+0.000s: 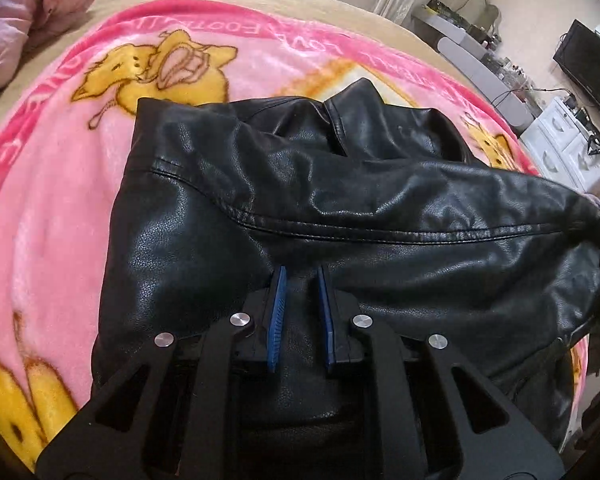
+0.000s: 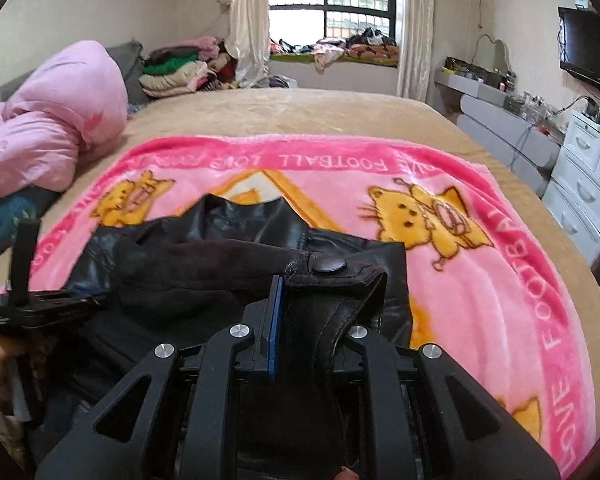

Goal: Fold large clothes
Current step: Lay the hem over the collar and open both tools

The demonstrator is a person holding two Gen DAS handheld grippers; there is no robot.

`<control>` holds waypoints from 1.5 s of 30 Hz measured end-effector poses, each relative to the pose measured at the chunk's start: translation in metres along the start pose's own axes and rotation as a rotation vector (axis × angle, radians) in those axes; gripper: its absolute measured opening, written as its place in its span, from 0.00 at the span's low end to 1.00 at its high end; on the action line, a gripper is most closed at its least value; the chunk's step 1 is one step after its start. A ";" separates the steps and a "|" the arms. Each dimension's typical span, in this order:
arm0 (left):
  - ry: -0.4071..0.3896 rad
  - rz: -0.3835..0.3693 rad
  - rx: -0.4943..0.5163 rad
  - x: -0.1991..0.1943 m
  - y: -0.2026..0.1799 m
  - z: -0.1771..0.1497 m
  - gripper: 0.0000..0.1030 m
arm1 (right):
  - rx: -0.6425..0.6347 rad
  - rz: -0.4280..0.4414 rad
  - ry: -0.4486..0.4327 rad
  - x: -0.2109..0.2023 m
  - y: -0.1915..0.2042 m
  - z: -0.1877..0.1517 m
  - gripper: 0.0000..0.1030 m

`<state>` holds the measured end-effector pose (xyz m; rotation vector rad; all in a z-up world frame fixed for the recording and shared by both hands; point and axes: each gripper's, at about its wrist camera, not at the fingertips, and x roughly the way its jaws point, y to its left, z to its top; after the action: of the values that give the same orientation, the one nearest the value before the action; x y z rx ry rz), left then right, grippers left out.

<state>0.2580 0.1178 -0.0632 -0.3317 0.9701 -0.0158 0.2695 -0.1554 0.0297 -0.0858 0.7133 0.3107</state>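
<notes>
A black leather jacket (image 1: 340,216) lies on a pink fleece blanket (image 1: 52,208) spread over a beige bed cover (image 2: 300,116). In the left wrist view the jacket fills the centre, its collar toward 12 o'clock and one sleeve running out toward 3 o'clock.

The left gripper (image 1: 302,276) points down onto the jacket's near part. Its blue pads (image 1: 278,312) stand narrow, with a fold of black leather between them; whether they pinch it cannot be told from the view.

The right gripper (image 2: 300,280) has its jaws drawn close on a leather cuff (image 2: 340,280) that carries a dark snap button (image 2: 326,267); the cuff bunches between the fingers and covers the right one.

The blanket's darker pink border carries white capitals, upside down to the camera: "LOVE FOOTBALL" at 12 o'clock in the right wrist view, and "LOVE FOOTBALL" again down the edge at 3 to 4 o'clock. Yellow cartoon cats (image 2: 428,220) are printed inside the border.

A pink quilt (image 2: 56,128) is heaped at 9 o'clock, and a black television (image 2: 588,48) hangs at 2 o'clock.
</notes>
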 end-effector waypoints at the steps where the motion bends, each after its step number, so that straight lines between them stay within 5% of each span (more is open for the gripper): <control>1: 0.001 -0.005 -0.005 0.000 0.001 0.000 0.09 | 0.022 -0.004 0.019 0.003 -0.003 -0.001 0.20; 2: 0.002 -0.011 -0.012 -0.001 0.003 0.000 0.09 | 0.045 -0.019 0.033 0.004 -0.007 -0.002 0.33; 8: 0.004 -0.014 -0.019 0.001 0.003 0.003 0.09 | 0.161 -0.086 -0.031 -0.015 -0.025 -0.013 0.40; 12: 0.001 0.000 -0.007 0.001 0.000 0.003 0.09 | 0.129 -0.060 -0.065 -0.017 -0.005 -0.010 0.40; 19: 0.003 -0.009 -0.016 0.000 0.000 0.003 0.09 | -0.042 0.006 0.074 0.041 0.050 -0.004 0.46; 23: 0.008 -0.024 -0.024 0.000 0.002 0.004 0.09 | 0.042 -0.020 0.263 0.097 0.035 -0.027 0.47; 31: 0.000 -0.007 -0.006 -0.005 -0.003 0.004 0.09 | 0.075 0.054 0.182 0.069 0.028 -0.029 0.48; 32: -0.002 0.004 0.008 -0.010 -0.007 0.005 0.12 | 0.077 0.061 0.167 0.061 0.027 -0.029 0.50; 35: -0.007 -0.006 0.059 -0.023 -0.019 0.002 0.40 | 0.059 0.082 0.132 0.036 0.029 -0.031 0.54; 45: -0.043 -0.049 0.111 -0.056 -0.030 -0.026 0.46 | 0.015 0.122 0.124 0.008 0.046 -0.051 0.59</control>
<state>0.2087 0.0908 -0.0227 -0.2523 0.9145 -0.1066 0.2288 -0.1187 -0.0133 -0.0472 0.8458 0.4192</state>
